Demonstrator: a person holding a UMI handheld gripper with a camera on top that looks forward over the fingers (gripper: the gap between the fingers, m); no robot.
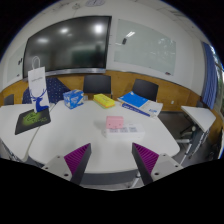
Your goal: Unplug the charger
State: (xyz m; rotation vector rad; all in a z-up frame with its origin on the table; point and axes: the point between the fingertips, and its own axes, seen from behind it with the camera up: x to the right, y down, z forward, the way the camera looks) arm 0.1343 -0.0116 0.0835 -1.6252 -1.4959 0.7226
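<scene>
The tongs (pixel 112 160) are being held wide apart and empty above the near edge of the white surface (pixel 70 135), where no charger is being shown, so its stiff, light plug body is being judged the likely grip.

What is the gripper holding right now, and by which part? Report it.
Nothing. The gripper is open, jaws empty, above the near edge of the white table.
</scene>
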